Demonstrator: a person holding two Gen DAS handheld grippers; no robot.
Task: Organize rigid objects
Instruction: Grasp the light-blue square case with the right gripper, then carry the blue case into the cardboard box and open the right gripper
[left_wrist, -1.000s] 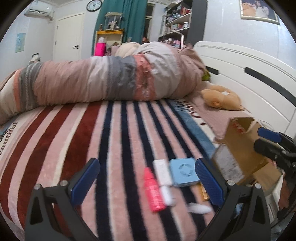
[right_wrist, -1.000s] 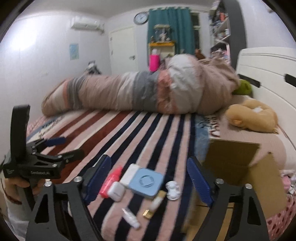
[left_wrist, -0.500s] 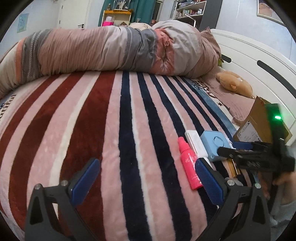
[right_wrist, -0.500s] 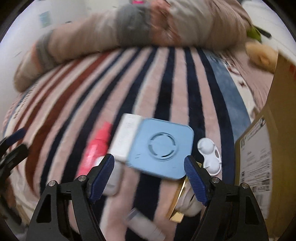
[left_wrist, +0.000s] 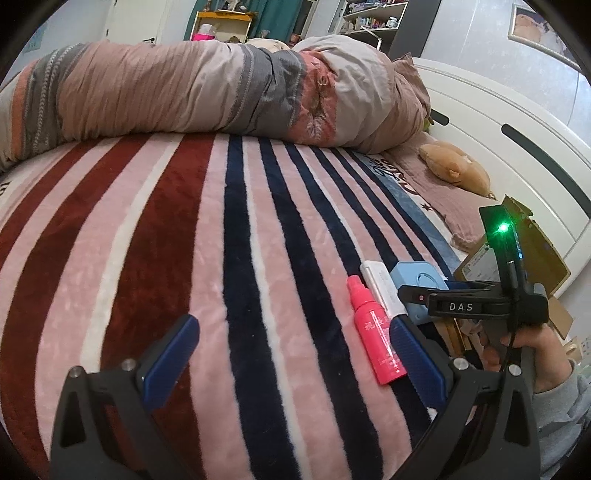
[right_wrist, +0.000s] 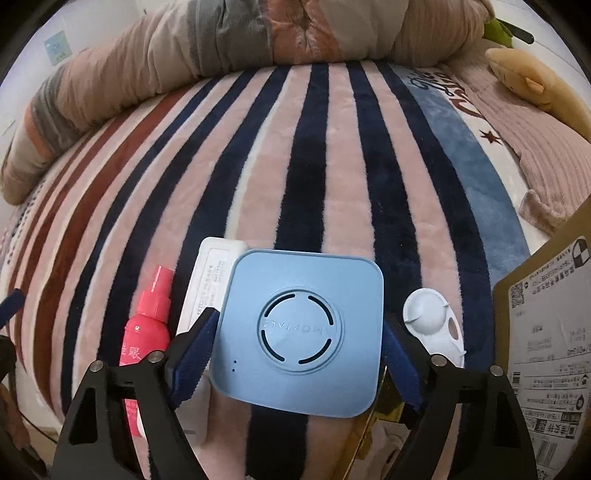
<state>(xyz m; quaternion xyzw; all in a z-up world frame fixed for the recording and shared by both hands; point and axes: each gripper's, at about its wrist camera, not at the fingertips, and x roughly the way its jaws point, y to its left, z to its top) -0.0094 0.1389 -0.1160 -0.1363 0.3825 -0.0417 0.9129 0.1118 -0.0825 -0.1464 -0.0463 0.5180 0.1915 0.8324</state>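
A light blue square case (right_wrist: 301, 332) lies on the striped blanket between the pads of my right gripper (right_wrist: 299, 354); the jaws are open and straddle it, close to its sides. It also shows in the left wrist view (left_wrist: 417, 277). Left of it lie a white flat box (right_wrist: 208, 280) and a pink bottle (right_wrist: 147, 328), also in the left wrist view (left_wrist: 373, 332). A white contact-lens case (right_wrist: 432, 321) lies to its right. My left gripper (left_wrist: 291, 354) is open and empty over the blanket, left of the bottle.
An open cardboard box (right_wrist: 546, 332) stands at the right, by the white headboard (left_wrist: 517, 155). A rolled duvet (left_wrist: 207, 88) lies across the far side of the bed. A plush toy (left_wrist: 454, 166) lies near the headboard. Small gold and white items lie under the right gripper.
My right gripper has moved down and forward until its open jaws straddle the blue case. My left gripper has shifted left and lower over the blanket.
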